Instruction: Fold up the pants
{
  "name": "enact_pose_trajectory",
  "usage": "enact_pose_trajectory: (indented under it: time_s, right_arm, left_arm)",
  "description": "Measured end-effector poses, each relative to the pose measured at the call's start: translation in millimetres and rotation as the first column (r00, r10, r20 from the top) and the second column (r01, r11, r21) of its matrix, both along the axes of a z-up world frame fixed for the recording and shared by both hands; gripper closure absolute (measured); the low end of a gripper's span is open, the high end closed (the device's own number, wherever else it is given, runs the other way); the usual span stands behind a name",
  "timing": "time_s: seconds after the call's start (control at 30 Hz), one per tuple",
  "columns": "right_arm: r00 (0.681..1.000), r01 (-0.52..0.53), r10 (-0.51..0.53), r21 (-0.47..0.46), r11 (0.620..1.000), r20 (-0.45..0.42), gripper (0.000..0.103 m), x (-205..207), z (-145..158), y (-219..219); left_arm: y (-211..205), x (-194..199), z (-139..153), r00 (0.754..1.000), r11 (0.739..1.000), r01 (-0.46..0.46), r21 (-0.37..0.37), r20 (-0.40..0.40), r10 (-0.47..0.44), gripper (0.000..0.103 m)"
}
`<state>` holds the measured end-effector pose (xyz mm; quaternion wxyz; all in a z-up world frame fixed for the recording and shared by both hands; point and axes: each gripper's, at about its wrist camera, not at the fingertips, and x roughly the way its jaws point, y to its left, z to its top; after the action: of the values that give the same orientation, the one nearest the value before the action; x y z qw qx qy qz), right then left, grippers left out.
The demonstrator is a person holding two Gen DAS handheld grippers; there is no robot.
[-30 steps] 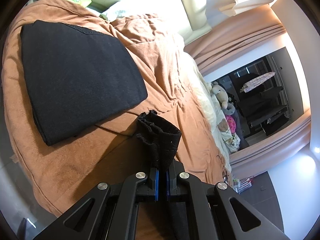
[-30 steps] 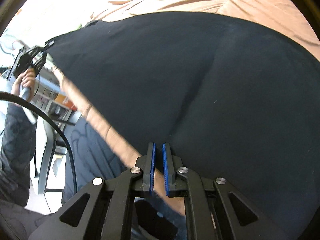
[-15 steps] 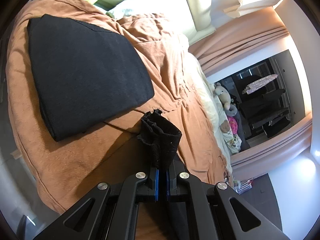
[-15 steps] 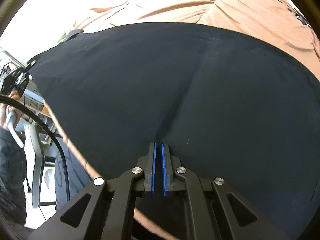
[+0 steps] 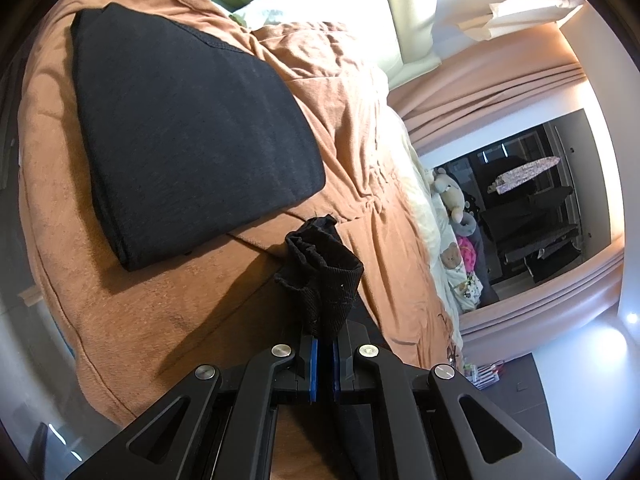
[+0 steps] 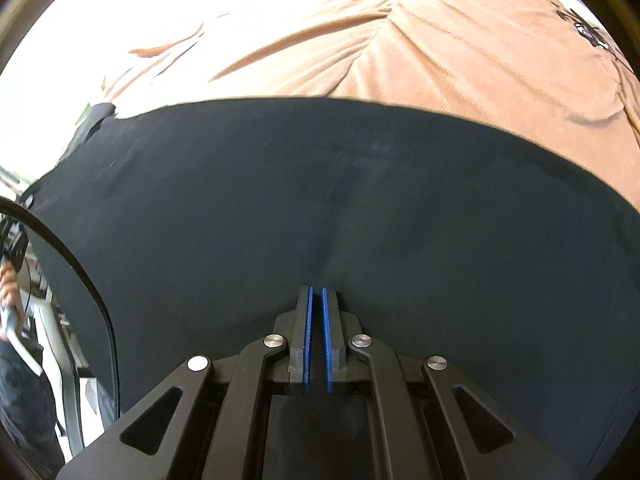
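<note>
Pinching the bunched waistband (image 5: 320,276), the left tool (image 5: 324,360) kept the pants (image 6: 320,208) taut above the bed (image 5: 120,320) while the right tool (image 6: 315,340), fully closed, gripped their near edge.

Black pants (image 5: 188,132), folded flat on the brown blanket ahead and left of my left gripper. A bunched ribbed end sticks up from that gripper's closed tips. Under my right gripper, smooth dark cloth, faint crease running forward from the tips.
</note>
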<state>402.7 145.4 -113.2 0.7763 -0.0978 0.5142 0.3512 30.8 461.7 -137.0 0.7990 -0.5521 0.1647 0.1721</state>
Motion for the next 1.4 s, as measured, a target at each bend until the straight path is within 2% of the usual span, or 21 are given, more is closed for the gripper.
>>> enact_pose_trajectory:
  time_s: [0.33,0.47,0.57,0.67,0.77,0.97,1.07,1.13,1.2,1.4]
  right_arm:
    - [0.999,0.052,-0.051,0.028,0.998,-0.013,0.102,40.5,4.4,28.3]
    - [0.995,0.095,-0.096,0.050,0.994,0.005,0.103,53.5,6.8,38.0]
    - [0.990,0.136,-0.137,0.048,0.990,0.018,0.103,57.0,16.1,25.5]
    - [0.992,0.123,-0.126,0.083,0.989,0.029,0.101,49.3,29.7,-1.3]
    - [0.993,0.105,-0.109,0.091,0.990,0.041,0.100,34.0,39.0,-23.7]
    - [0.994,0.085,-0.096,0.169,0.982,0.060,0.097,0.2,62.5,-74.7]
    - [0.991,0.093,-0.111,0.212,0.973,0.076,0.078,-7.3,77.3,-113.3]
    - [0.987,0.103,-0.129,0.243,0.965,0.092,0.058,-19.7,84.0,-137.0]
    - [0.984,0.114,-0.146,0.273,0.955,0.099,0.054,-30.4,88.7,-155.0]
    - [0.969,0.178,-0.224,0.335,0.925,0.102,0.053,-53.1,96.2,-216.7]
  left_arm:
    - [1.3,-1.6,-5.0,1.000,1.000,0.006,-0.004,-0.008,-0.006,0.098]
    - [1.1,1.6,2.6,1.000,1.000,0.014,0.008,0.000,-0.014,0.099]
    - [0.2,6.4,12.1,1.000,1.000,0.023,0.021,0.005,-0.023,0.099]
    - [-3.8,13.0,29.5,0.999,0.999,0.026,0.033,0.028,-0.027,0.099]
    - [-11.8,26.0,56.7,0.997,0.995,0.051,0.083,0.051,-0.056,0.099]
    - [-32.4,54.1,111.8,0.986,0.981,0.111,0.158,0.107,-0.128,0.099]
    - [-49.5,70.6,147.0,0.977,0.965,0.143,0.221,0.122,-0.172,0.098]
    - [-60.8,80.0,166.5,0.969,0.954,0.165,0.251,0.138,-0.204,0.099]
    - [-72.6,87.8,184.8,0.961,0.942,0.188,0.279,0.148,-0.235,0.098]
    - [-113.4,109.7,241.2,0.931,0.898,0.243,0.366,0.172,-0.322,0.098]
